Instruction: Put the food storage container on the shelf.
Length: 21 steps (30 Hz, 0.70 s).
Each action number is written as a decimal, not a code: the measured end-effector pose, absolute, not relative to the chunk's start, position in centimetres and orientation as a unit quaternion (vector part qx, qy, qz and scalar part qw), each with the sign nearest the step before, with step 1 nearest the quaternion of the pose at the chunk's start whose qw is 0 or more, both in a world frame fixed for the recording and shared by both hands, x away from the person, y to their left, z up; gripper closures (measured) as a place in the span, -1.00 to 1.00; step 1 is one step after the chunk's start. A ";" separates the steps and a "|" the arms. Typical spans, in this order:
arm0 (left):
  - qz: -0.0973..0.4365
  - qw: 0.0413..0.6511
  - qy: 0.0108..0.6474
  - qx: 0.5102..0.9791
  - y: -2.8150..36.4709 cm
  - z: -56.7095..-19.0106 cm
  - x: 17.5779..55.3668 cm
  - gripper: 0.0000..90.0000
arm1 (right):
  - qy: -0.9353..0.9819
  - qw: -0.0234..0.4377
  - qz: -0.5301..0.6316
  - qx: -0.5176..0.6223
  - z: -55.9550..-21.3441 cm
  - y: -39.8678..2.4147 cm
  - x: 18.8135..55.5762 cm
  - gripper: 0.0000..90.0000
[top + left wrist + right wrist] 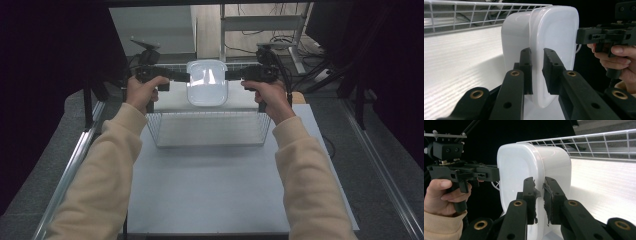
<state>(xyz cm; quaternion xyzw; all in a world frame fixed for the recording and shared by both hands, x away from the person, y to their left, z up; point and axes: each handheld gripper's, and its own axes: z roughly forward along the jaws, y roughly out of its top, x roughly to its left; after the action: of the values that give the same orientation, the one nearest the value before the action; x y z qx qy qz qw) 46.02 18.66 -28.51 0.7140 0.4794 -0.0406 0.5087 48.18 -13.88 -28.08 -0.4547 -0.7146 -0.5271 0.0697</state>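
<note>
White plastic container held aloft above far half of wire basket, gripped from both sides. Left gripper jaws clamped on container's left rim; right gripper jaws clamped on right rim. Lift judged done; lowering into basket and release judged left. Container: smooth, glossy, rounded-corner rectangle with thin projecting lip. Basket: white wire grid, open-topped, set on pale table.

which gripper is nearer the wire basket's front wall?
Neither clearly: left gripper and right gripper each clamp an opposite rim of the white container, held above the wire basket, about equally far behind its front wall.
</note>
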 end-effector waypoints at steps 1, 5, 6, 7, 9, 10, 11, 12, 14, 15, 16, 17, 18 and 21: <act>-0.042 0.507 0.483 0.713 18.7 -28.5 46.4 0.74 | -0.714 0.071 -0.525 -0.458 -28.1 -13.8 48.5 0.75; -0.068 0.499 0.497 0.707 19.0 -28.6 48.0 0.72 | -0.707 0.081 -0.514 -0.479 -28.0 -13.5 49.8 0.73; -0.078 0.499 0.502 0.702 19.1 -28.7 48.3 0.72 | -0.705 0.084 -0.511 -0.484 -28.0 -13.4 50.1 0.72; -0.084 0.499 0.504 0.700 19.3 -28.8 48.7 0.71 | -0.705 0.085 -0.508 -0.488 -28.1 -13.3 50.4 0.70; -0.098 0.497 0.514 0.692 19.4 -29.1 49.3 0.69 | -0.708 0.085 -0.497 -0.495 -28.3 -13.0 51.0 0.66; -0.105 0.497 0.518 0.688 19.5 -29.2 49.6 0.67 | -0.709 0.087 -0.491 -0.498 -28.5 -12.9 51.2 0.64; -0.112 0.497 0.522 0.684 19.6 -29.4 49.9 0.66 | -0.709 0.088 -0.488 -0.501 -28.7 -12.8 51.5 0.63; -0.118 0.498 0.526 0.680 19.7 -29.6 50.1 0.65 | -0.709 0.089 -0.485 -0.504 -28.9 -12.8 51.7 0.62; -0.128 0.499 0.530 0.674 19.9 -29.9 50.5 0.63 | -0.701 0.093 -0.489 -0.511 -29.1 -12.6 52.0 0.62; -0.132 0.500 0.532 0.670 20.0 -30.1 50.7 0.63 | -0.699 0.094 -0.488 -0.514 -29.1 -12.6 52.1 0.62; -0.134 0.501 0.535 0.667 20.0 -30.2 50.8 0.62 | -0.697 0.095 -0.488 -0.517 -29.2 -12.6 52.2 0.62; -0.135 0.500 0.538 0.665 20.0 -30.3 50.9 0.60 | -0.694 0.094 -0.490 -0.519 -29.3 -12.5 52.3 0.61; -0.134 0.498 0.541 0.665 19.9 -30.4 51.0 0.59 | -0.693 0.093 -0.490 -0.521 -29.4 -12.4 52.3 0.59; -0.132 0.494 0.547 0.663 19.8 -30.9 51.3 0.52 | -0.687 0.094 -0.489 -0.529 -29.8 -12.2 52.5 0.57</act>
<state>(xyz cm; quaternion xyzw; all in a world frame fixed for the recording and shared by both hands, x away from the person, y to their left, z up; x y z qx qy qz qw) 51.32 19.76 -30.86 0.6632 0.5470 -0.1315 0.4936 52.53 -12.22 -29.76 -0.5292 -0.6871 -0.4889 0.0938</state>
